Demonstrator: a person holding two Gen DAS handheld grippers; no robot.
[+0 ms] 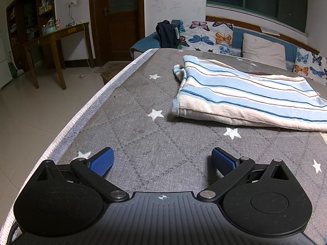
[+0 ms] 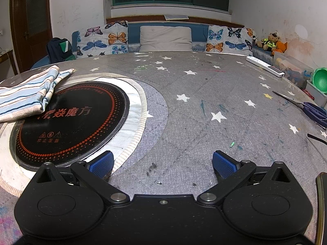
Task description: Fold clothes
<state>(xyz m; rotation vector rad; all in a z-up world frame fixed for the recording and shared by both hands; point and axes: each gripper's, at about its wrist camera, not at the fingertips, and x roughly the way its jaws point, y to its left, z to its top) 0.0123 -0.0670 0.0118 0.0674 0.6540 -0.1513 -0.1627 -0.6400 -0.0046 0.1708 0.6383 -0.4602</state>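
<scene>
Garment on table, overlapping cooktop

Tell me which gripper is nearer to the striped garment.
Left, probably. The left gripper is open over the star-print cover with the striped garment just ahead to its right. The right gripper, also open, has it farther off, across the black cooktop.

Blue-striped cream garment, star-dotted grey cover

left tongs and right tongs gape wide, both empty.
</scene>
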